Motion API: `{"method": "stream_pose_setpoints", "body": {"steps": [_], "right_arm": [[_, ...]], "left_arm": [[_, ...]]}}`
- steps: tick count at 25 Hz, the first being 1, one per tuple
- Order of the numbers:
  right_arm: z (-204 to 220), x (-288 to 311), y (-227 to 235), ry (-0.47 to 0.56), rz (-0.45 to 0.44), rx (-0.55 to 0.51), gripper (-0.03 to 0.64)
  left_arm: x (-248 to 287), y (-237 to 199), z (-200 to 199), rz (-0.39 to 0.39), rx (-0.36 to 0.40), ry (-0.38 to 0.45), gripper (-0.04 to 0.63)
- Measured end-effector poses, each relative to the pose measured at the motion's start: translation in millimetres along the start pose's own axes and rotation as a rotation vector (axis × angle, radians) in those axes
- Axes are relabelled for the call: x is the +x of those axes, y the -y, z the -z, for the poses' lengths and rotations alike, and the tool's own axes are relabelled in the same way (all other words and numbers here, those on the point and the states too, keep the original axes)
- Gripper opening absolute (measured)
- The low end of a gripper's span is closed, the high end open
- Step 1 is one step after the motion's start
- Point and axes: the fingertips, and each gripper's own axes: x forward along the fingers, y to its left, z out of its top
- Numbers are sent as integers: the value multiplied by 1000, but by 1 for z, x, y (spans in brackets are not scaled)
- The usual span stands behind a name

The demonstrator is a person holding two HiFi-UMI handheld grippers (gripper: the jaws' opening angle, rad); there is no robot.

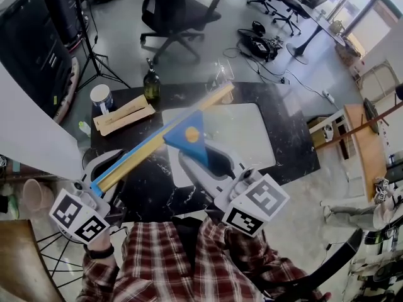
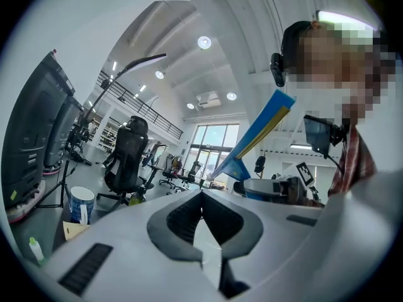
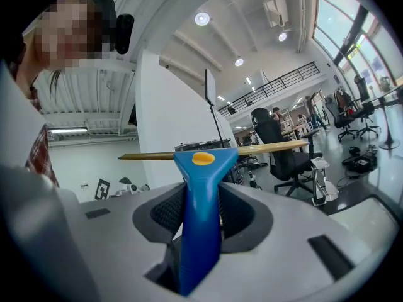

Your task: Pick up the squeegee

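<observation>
Right hand-held gripper (image 3: pixel 200 197) clamped on squeegee (image 3: pixel 203 168) handle, blade up clear of table (image 1: pixel 289 150); I judged pickup done, nothing left. Left hand-held gripper (image 2: pixel 201 197) shut, empty.

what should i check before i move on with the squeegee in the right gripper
1. Squeegee handle between the right gripper fingers: ok, they are closed on the blue handle.
2. Squeegee off the table: ok, held in the air above the white mat.
3. Left gripper free: ok, fingers shut, nothing between them.
4. Blade clear of the left gripper: ok, the left gripper view shows it passing above and to one side.
5. Blade clear of the bottle and cup: ok, both stand apart from it.
6. Grip firm enough to carry: cannot tell.
</observation>
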Motion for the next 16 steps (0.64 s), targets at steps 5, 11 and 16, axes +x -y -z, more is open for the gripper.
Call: {"method": "stream_pose_setpoints", "body": {"steps": [5, 11, 16], "right_arm": [[0, 2, 2, 0, 0, -2, 141], [3, 4, 6, -10, -1, 1, 141], [8, 11, 6, -15, -27, 17, 141]], "left_arm": [[-1, -2, 3, -4, -4, -2, 9], [-3, -2, 6, -11, -15, -4, 9], [-8, -5, 7, -31, -10, -5, 9]]}}
